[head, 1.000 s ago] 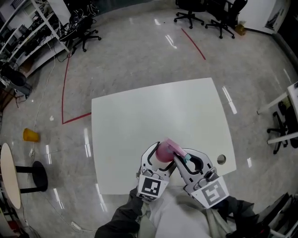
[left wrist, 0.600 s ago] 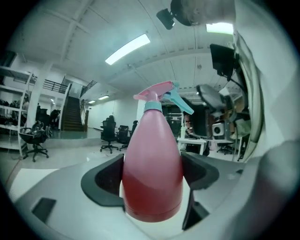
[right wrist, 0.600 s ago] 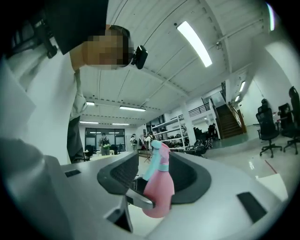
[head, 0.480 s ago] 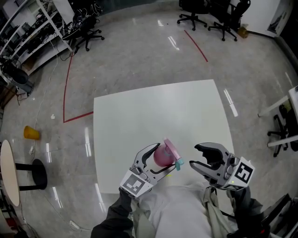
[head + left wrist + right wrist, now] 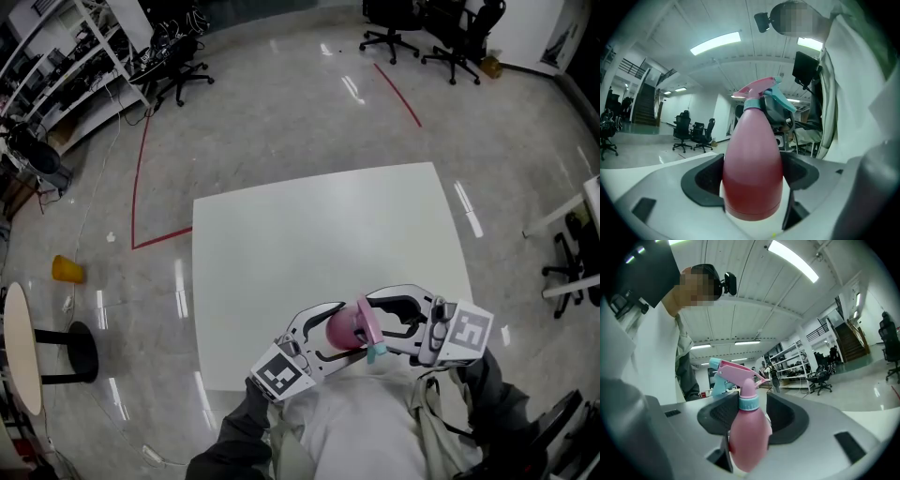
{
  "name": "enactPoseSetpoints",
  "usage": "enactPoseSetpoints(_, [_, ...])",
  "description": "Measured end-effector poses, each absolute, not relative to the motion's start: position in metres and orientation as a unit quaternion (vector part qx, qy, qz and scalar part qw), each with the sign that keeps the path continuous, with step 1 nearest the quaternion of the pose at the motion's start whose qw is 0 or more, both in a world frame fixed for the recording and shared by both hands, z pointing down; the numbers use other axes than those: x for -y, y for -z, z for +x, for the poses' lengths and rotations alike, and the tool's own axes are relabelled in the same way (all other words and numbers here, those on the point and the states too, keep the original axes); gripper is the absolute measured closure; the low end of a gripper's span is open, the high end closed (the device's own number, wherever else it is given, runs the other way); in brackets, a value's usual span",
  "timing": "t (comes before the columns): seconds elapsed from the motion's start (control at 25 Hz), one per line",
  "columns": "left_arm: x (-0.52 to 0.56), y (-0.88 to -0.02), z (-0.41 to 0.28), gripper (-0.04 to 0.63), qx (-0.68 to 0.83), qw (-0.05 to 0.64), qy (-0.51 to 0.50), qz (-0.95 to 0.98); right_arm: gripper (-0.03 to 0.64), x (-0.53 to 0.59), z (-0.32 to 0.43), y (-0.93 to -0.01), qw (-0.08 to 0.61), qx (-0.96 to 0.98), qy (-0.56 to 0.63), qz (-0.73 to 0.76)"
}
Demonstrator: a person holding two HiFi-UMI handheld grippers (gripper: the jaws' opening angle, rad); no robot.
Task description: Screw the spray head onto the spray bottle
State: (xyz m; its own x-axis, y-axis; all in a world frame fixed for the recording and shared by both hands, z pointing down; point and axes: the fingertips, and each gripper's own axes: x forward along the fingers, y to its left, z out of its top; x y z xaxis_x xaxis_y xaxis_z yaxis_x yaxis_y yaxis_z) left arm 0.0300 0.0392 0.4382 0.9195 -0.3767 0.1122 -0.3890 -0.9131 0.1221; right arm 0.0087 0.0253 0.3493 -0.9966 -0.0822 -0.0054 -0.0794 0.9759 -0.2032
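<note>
Left gripper and right gripper meet nose to nose on the pink spray bottle!

In the left gripper view the fingers are clamped on the bottle's fat body, and the spray head points away from the camera. The right gripper view shows the other side. Those fingers have just been opening and now stand spread. The bottle's upper body sits between them, with a gap beside the blue collar. The pink head sits on the neck, teal trigger behind it. Only the head view places all this, over the near part of the white worktop, close to the person's chest. The right gripper's upper finger crosses part of the head there. Around the worktop lie a glossy grey floor with a red tape line, office chairs, a yellow cup and a round side table.
</note>
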Motion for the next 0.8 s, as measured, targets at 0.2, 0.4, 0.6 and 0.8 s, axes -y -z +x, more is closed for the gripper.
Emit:
enactPoseSetpoints(0.2, [-0.030, -0.437, 0.027, 0.202, 0.214, 0.072, -0.039, 0.973, 0.494, -0.023, 0.005, -0.346, 0.009, -0.995, 0.074, -0.064])
enactPoseSetpoints(0.4, [-0.014, -0.442, 0.025, 0.202, 0.257, 0.054, -0.065, 0.963, 0.497, -0.007, 0.008, -0.349, 0.001, -0.988, 0.053, -0.145])
enactPoseSetpoints(0.6, [0.002, -0.446, 0.022, 0.203, 0.323, 0.042, -0.087, 0.942, 0.497, 0.014, 0.012, -0.354, -0.009, -0.956, 0.070, -0.285])
enactPoseSetpoints(0.8, [0.004, -0.453, 0.025, 0.202, 0.360, 0.048, -0.090, 0.927, 0.497, 0.014, 0.014, -0.362, -0.024, -0.933, 0.074, -0.350])
